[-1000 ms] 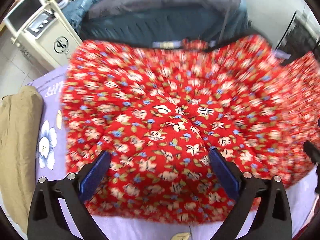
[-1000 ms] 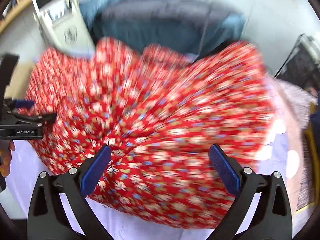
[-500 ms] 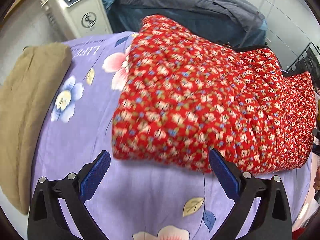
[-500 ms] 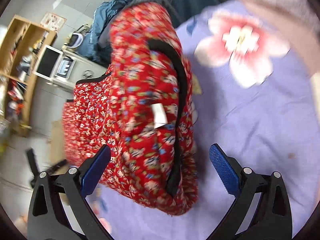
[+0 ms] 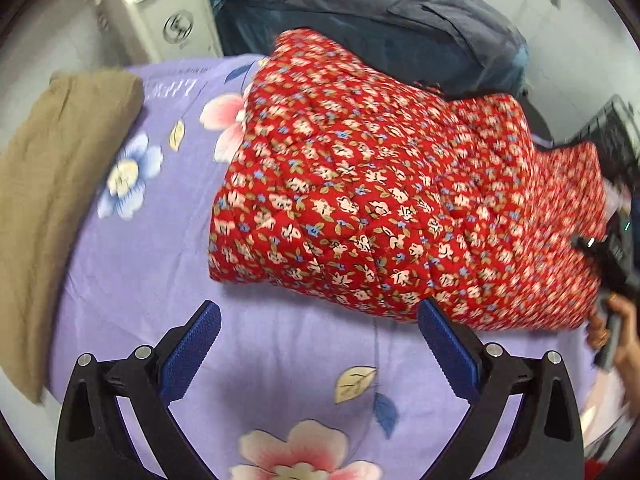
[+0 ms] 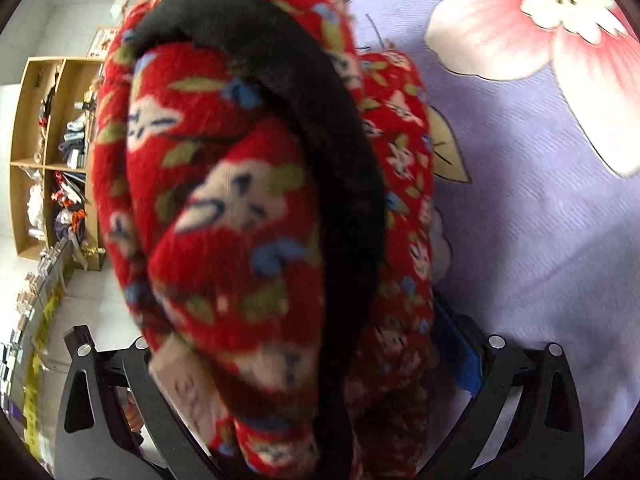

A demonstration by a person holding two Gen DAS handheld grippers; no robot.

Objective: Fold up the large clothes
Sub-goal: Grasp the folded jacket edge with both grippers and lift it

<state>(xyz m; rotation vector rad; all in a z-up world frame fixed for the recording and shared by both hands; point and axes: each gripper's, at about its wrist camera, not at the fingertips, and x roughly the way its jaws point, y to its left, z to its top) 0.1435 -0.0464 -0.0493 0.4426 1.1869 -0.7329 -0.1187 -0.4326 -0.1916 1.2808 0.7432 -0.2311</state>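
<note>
Red floral quilted garment [image 5: 384, 208] lies bundled in a thick fold across the centre and right of my left wrist view, on the lilac flowered bedsheet [image 5: 168, 264], its near edge just above my left claw [image 5: 320, 354]. That claw stands wide and empty, low in the frame over bare sheet, fingers pointing toward the bundle and apart from it. At the right edge of the same view my right hand [image 5: 618, 344] and its tool sit against the garment's far end.

From my right claw [image 6: 304, 376], the black-trimmed edge [image 6: 328, 128] fills the middle of the frame, cloth bunched between the fingers; only one blue pad [image 6: 460, 360] shows at lower right, so I cannot tell whether the claw has closed on the fabric.

By my reading, a fold has been laid and the right end is being gathered for the next one. That move calls for my left claw to take the near left corner, so both ends lift together and the padded layers do not slide. A tan folded cloth [image 5: 52, 184] lies at the left edge.
</note>
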